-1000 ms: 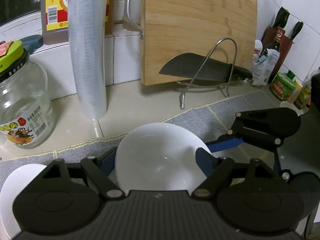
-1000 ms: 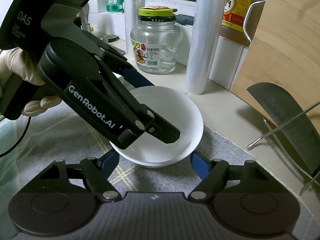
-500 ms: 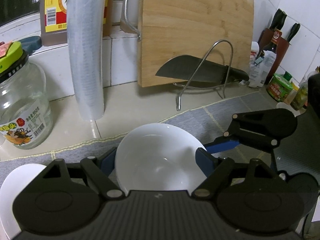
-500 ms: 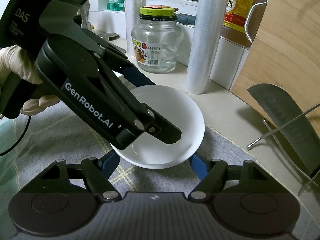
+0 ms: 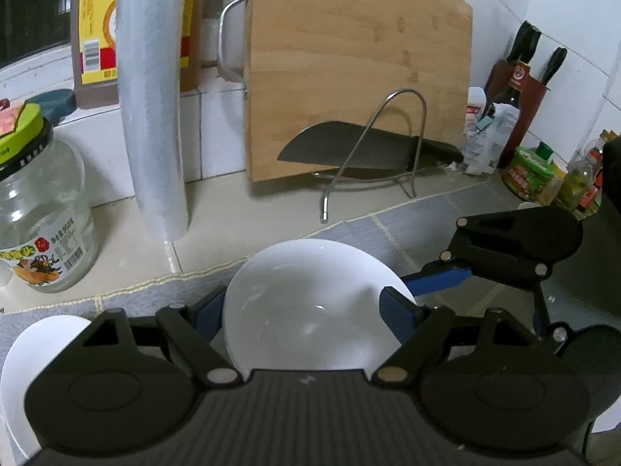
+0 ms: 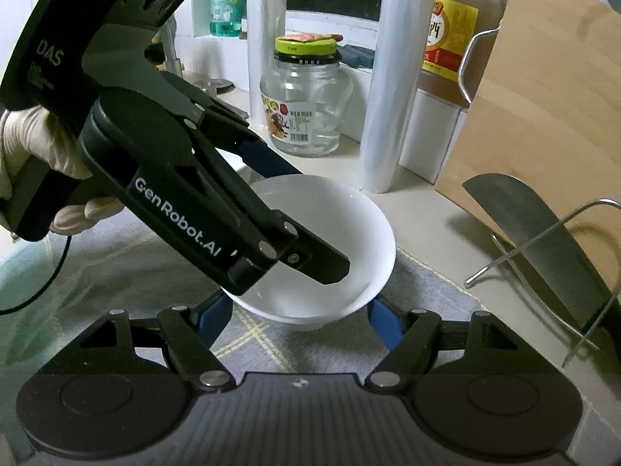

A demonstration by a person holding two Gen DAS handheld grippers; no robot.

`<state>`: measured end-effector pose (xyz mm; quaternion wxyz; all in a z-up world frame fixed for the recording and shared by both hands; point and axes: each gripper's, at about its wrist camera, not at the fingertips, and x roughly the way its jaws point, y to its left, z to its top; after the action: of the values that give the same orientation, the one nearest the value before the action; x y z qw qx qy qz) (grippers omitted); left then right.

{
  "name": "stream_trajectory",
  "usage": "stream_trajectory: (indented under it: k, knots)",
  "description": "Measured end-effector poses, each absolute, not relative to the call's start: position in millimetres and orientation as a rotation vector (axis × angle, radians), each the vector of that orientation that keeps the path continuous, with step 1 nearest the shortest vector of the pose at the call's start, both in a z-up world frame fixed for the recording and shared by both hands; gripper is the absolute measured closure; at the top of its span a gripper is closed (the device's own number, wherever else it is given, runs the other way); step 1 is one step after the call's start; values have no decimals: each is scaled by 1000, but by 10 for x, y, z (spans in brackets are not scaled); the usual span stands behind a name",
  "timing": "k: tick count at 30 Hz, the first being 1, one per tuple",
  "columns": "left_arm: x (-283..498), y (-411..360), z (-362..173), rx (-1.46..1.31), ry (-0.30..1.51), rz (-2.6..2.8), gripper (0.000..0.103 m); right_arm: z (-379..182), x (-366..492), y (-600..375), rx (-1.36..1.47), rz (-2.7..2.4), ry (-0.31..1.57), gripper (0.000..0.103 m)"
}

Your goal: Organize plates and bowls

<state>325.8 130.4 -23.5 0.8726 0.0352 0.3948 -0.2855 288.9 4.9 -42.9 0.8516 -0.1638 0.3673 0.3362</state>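
A white bowl [image 5: 310,306] [image 6: 330,240] is held just above a grey mat [image 6: 116,272] on the counter. My left gripper [image 5: 306,310] has its blue pads on both sides of the bowl, touching its rim, and looks shut on it. It also shows in the right wrist view [image 6: 217,209], reaching over the bowl. My right gripper [image 6: 299,318] is open, with the bowl's near side between its fingers; one blue finger [image 5: 438,277] shows at the bowl's right. A second white dish [image 5: 35,357] lies at the lower left of the left wrist view.
A glass jar [image 5: 39,217] [image 6: 306,105] with a green lid, a white film roll [image 5: 155,108] [image 6: 396,85], an oil bottle [image 5: 97,35], a wooden cutting board [image 5: 357,66] and a cleaver [image 5: 368,147] on a wire rack stand behind. Bottles and a knife block [image 5: 520,89] crowd the right.
The bowl and the left gripper have risen slightly and drifted a little. The right gripper keeps its open fingers around the bowl's near side.
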Motion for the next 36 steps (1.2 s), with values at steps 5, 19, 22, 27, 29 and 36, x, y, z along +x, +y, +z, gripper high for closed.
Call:
stream_trajectory:
  k: [5,19,22,27,29,36]
  knots:
    - [3119,1233,-137,81,807,-597,21,-335,2770,-31,-327,707,763,23]
    - [2741,1071,52,94,769,-591,21,-153,2410,-174,-351,707,723,23]
    - [2669,1018,83,94,761,-592,21,-129,2344,-221,-360,704,716,23]
    - [2560,927,139,95,747,-597,21,-92,2255,-315,-364,706,712,23]
    - [2517,890,155,94,742,-597,21,-77,2215,-354,-364,707,709,23]
    - [2342,748,175,95,743,-598,20,-65,2069,-494,-365,713,712,23]
